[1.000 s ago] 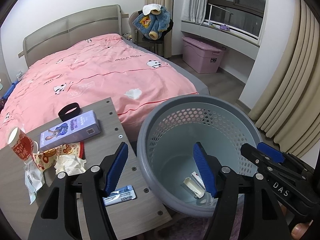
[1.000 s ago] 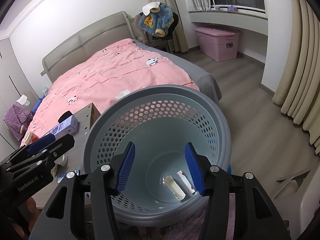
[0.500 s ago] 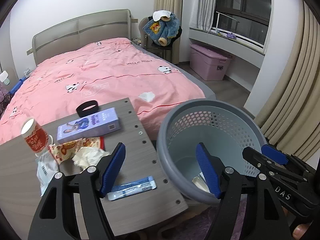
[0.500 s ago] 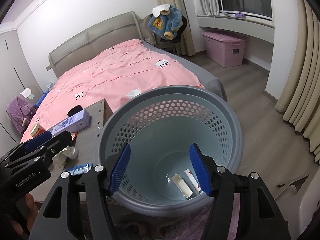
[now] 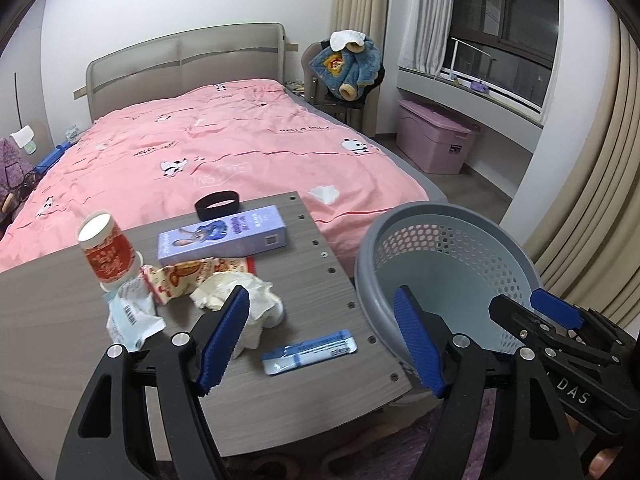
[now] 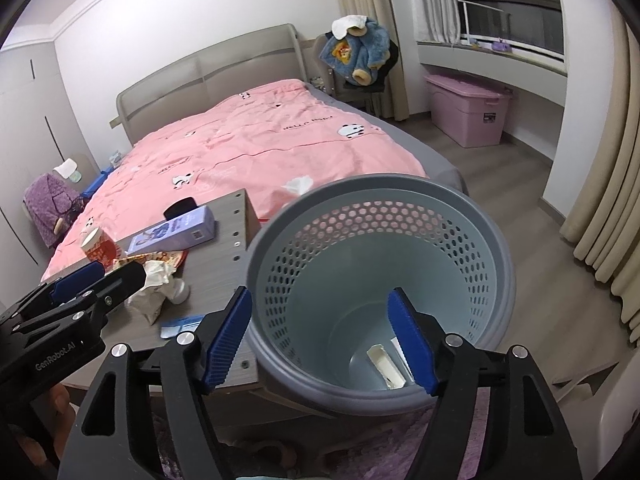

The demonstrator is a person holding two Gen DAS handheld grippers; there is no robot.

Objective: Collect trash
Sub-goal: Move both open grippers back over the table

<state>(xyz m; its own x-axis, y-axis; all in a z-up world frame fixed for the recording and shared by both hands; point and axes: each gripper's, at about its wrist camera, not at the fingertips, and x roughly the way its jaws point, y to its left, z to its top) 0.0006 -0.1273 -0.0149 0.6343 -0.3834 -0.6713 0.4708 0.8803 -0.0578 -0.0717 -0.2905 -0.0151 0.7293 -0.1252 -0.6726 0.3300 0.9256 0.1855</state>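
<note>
Bin (image 6: 376,280) stood touching the bench (image 5: 320,280) edge; left tool (image 5: 320,340) and right tool (image 6: 320,344) had just been opening, both empty.

Readable stuff: the pink duvet (image 5: 240,160) has "HELLO" printed on it in a few spots (clearest near the panda on the right). The right gripper (image 5: 560,332) body shows "DAS" in the left wrist view. The left gripper (image 6: 92,280) says "GenRobot.AI". The purple box (image 5: 222,234), red cup (image 5: 106,254) and blue packet (image 5: 310,350) have print too small to read.
</note>
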